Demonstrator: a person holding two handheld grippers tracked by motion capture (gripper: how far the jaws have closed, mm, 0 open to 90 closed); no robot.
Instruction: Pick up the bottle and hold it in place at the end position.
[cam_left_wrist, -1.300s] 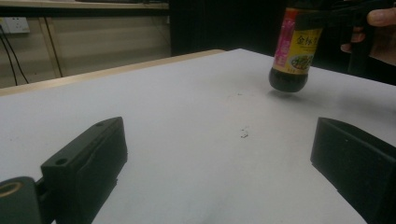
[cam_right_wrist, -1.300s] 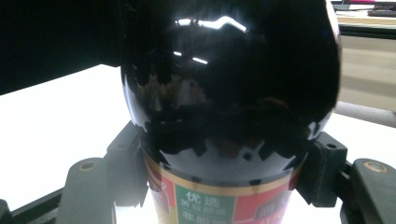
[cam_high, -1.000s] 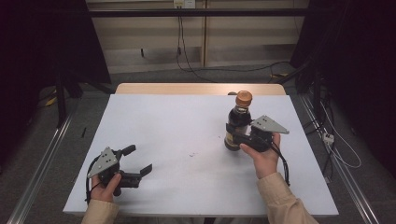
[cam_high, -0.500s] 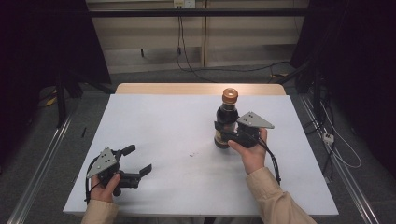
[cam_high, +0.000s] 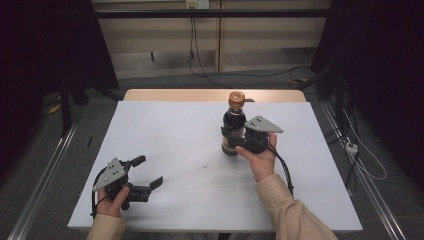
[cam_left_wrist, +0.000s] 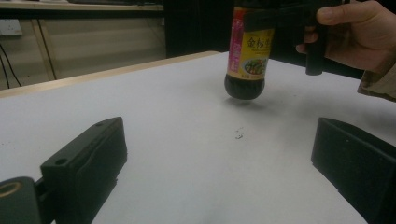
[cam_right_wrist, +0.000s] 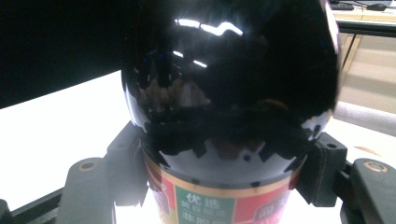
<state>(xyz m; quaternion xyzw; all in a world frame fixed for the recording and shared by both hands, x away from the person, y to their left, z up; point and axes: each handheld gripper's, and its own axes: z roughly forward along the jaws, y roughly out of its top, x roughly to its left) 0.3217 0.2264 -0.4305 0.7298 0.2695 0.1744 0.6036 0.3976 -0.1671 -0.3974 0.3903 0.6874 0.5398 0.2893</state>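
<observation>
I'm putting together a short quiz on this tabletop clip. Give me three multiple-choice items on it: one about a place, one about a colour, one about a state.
1. Where is the left gripper?
A. At the near left of the table
B. At the far right edge
C. On top of the bottle

2. What colour is the cap of the bottle?
A. Blue
B. Orange-brown
C. White

3. How does the right gripper stand?
A. Open, lying on the table
B. Shut on nothing
C. Shut on the bottle

Answers:
1. A, as the high view shows it held low over the near left of the white table.
2. B, as the cap shows orange-brown in the high view.
3. C, as the right gripper view shows its fingers pressed to both sides of the bottle, and the left gripper view shows the bottle's base off the table.
</observation>
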